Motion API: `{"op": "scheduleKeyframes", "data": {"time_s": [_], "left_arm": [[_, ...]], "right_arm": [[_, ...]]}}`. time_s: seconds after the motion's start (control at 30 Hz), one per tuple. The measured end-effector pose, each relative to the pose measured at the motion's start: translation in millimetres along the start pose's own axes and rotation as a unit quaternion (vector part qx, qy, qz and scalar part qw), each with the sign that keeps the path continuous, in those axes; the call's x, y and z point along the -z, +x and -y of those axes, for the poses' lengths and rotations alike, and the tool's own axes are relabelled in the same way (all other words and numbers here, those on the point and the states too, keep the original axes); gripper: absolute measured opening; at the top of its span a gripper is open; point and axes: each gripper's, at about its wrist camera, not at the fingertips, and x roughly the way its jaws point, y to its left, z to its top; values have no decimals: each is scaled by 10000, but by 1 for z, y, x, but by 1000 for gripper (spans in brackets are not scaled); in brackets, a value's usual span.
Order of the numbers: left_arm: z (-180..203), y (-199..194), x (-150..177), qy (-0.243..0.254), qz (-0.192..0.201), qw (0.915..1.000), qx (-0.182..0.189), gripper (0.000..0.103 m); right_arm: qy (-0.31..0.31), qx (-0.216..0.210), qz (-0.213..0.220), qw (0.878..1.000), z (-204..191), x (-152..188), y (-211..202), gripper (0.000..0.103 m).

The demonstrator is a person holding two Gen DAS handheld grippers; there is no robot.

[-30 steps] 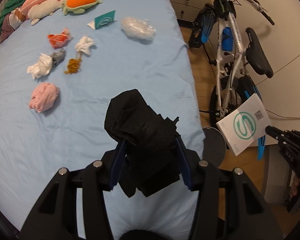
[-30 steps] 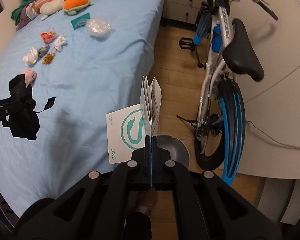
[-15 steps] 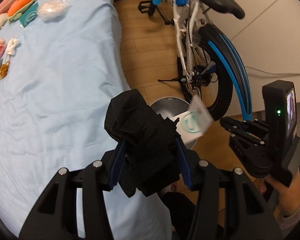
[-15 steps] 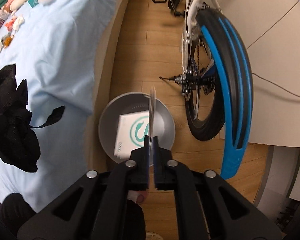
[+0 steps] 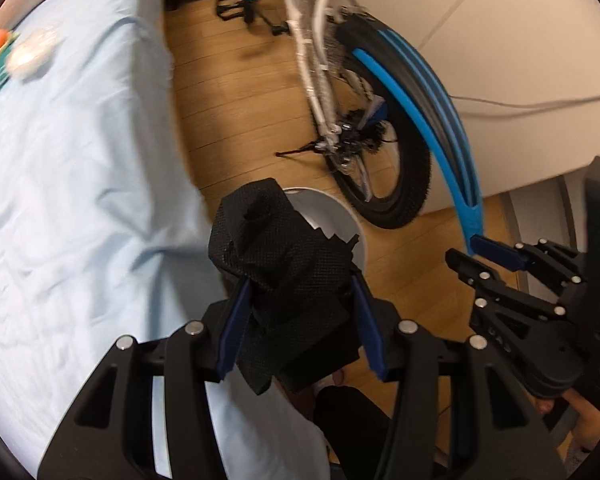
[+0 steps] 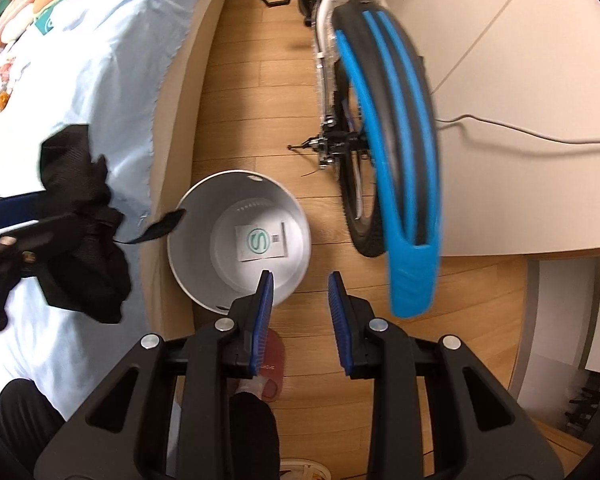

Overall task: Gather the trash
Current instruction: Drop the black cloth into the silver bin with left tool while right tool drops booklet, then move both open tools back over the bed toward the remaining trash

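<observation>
Two hand-held grippers fill the near edge of both wrist views. In the left wrist view the left gripper (image 5: 300, 316) sits at bottom centre, its blue pads clamped from both sides on a crumpled black mesh cloth (image 5: 284, 268) that bulges upward above the fingers. At the lower right of that view the right gripper (image 5: 466, 254) hangs with its fingers parted, a hand partly visible under its body. In the right wrist view the right gripper (image 6: 300, 292) stands at bottom centre with its blue pads apart and nothing between them; its jaws have just been opening. Below it, a foot in a reddish slipper (image 6: 270, 364) rests on the wooden floor (image 6: 252, 112). Just above the fingertips in this view stands a round white trash bin (image 6: 188, 204), beside the side of the bed, and flat on its bottom lies a white booklet (image 6: 262, 242) with a green round logo. At the left edge of this view the left gripper (image 6: 16, 224) holds the black cloth over the edge of the bed, near the bin's rim, with a loose strap hanging toward the bin. A light blue bedsheet (image 6: 100, 60) covers the bed along the left. Small, blurred items lie on the sheet toward the upper left corner. Farther off, at upper centre and right, a bicycle (image 6: 380, 120) with a blue mudguard stands on the floor beside a pale wall.
</observation>
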Motion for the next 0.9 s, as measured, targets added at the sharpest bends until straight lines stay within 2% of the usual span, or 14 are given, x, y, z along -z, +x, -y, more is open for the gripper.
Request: {"op": "scheduleKeyframes", "data": {"time_s": [0.07,0.1,0.17,0.27,0.47,0.53,0.6,0.77,0.9], "left_arm": [[8,11,-3,131,-94,9998,118,59],[11,16,-5,201,-169,9996,92,62],[20,22,-8,350,-259,9990,-77,73],[27,21,-7,449,-291,9983,-224,73],[24,-2,-5,306,-262,9983,-411,73],[21,-18,-3,224,-182,9982,-529,73],[16,-34,-5,98,-110,9977,-667,73],[0,-84,-5,-381,140,9940,-1017,73],[-17,-123,3,-908,309,9879,-1220,73]], "right_arm": [[50,69,7,10000,5,1,-4,27],[67,113,11,9999,8,3,-6,27],[97,164,25,9998,12,4,-12,27],[106,199,32,9997,20,4,-21,27],[30,76,175,9998,23,-2,-46,27],[-54,-14,305,9995,21,-7,-61,33],[-187,-123,485,9986,17,-14,-79,51],[-712,-453,816,9931,-5,-36,-122,53],[-1201,-764,990,9848,-32,-58,-152,53]]}}
